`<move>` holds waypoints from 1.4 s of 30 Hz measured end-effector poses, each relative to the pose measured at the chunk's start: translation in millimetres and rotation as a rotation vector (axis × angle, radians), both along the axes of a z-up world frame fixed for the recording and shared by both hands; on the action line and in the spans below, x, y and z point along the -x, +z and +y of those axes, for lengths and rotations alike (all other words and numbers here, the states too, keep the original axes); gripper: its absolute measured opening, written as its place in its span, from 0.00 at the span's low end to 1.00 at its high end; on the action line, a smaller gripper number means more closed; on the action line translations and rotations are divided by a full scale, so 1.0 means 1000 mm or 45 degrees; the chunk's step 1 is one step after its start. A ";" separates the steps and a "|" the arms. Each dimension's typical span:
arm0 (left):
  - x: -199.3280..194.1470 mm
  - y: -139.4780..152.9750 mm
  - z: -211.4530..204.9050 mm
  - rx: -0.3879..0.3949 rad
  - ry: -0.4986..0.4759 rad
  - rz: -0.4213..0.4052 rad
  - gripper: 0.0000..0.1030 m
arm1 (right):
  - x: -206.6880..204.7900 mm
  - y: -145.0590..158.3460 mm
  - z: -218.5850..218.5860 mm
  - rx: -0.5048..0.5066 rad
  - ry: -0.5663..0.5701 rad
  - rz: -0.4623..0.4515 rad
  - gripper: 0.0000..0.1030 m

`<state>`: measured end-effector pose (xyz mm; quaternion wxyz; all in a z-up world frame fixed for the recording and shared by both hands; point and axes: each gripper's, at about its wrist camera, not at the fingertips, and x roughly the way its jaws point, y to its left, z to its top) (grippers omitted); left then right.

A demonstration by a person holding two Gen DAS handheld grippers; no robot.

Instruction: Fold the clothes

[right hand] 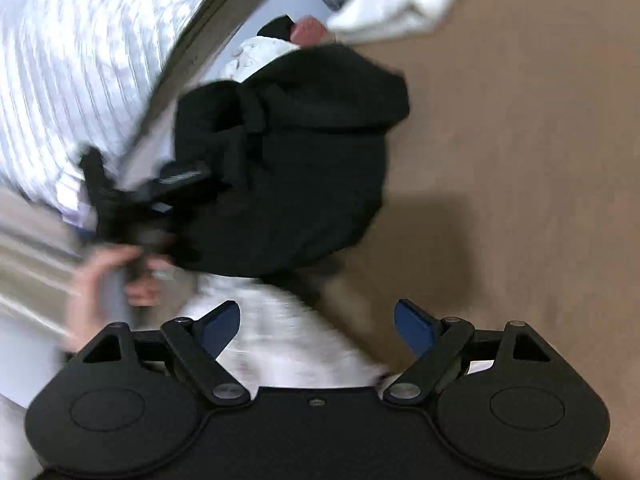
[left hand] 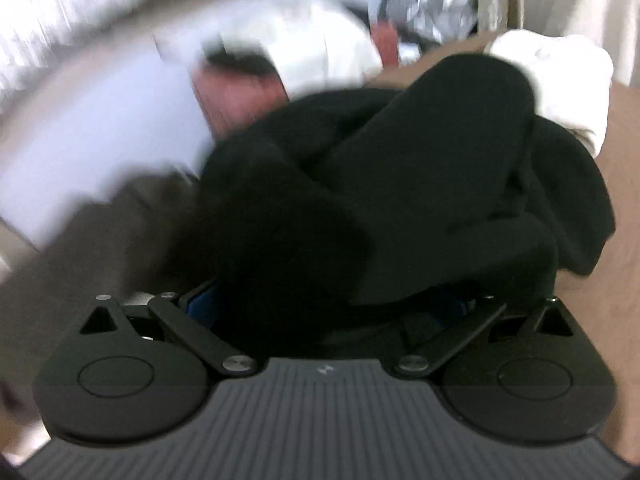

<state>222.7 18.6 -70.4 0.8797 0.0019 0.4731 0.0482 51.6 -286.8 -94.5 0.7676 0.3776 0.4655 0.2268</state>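
The brown tabletop (right hand: 520, 140) gives us room: we should lower the bunched black garment (right hand: 288, 160) onto it and spread it flat. Our left gripper (left hand: 332, 304) seems clamped on its fabric; our right gripper (right hand: 316, 328) gapes empty.

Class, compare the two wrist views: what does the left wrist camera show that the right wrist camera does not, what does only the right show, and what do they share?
Only the left wrist view shows the black garment bunched right over its own claw, hiding the fingertips. Only the right wrist view shows the open right claw holding nothing, the person's hand gripping the other tool, and white cloth below. Both show the black garment, a white garment and the brown table.
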 end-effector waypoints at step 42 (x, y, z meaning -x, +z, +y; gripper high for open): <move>-0.024 0.088 -0.120 0.270 -0.601 -0.171 0.17 | -0.040 0.017 -0.066 0.682 -0.098 -0.357 0.85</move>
